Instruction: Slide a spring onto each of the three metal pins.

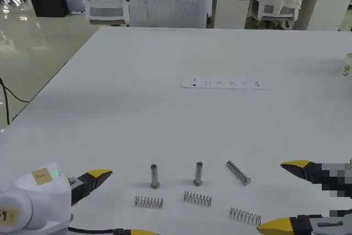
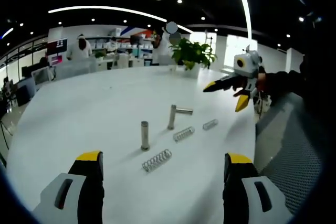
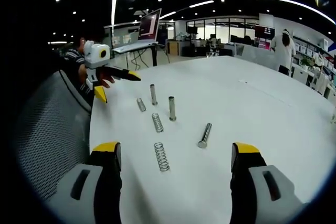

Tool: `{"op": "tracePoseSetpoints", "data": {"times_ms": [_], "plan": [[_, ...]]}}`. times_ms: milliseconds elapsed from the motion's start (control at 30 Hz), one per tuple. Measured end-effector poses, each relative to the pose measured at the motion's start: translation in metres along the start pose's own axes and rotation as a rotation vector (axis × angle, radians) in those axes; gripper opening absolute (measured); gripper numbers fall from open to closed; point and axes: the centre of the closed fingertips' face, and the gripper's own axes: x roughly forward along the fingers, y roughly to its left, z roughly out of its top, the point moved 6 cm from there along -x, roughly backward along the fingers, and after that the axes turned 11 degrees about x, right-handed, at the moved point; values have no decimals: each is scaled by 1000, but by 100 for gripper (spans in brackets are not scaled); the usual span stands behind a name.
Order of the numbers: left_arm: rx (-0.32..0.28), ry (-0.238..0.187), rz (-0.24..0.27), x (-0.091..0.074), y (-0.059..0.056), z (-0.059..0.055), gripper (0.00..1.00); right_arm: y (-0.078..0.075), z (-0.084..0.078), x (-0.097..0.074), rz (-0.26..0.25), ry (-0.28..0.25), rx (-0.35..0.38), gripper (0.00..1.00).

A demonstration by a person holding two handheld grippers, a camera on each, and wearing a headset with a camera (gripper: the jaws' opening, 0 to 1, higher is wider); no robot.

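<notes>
Head view: left gripper (image 1: 124, 203) and right gripper (image 1: 275, 195) gape empty; springs (image 1: 197, 198) lie paired before pins (image 1: 198, 174) (one toppled) for threading.

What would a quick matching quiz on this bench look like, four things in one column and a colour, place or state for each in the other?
Things, named as the head view shows them:
1. right pin
2. middle pin
3. power strip
4. fingers

Colour, place or state:
a. yellow at the tips
b. lying on its side
c. standing upright
d. white, far across the table

Pairs: 1-b, 2-c, 3-d, 4-a
</notes>
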Motion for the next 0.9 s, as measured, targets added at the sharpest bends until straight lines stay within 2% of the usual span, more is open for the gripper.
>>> {"op": "tracePoseSetpoints", "data": {"times_ms": [900], "plan": [[5, 6, -3, -2, -3, 0, 91, 0, -1, 1, 7, 12, 0, 84]]}}
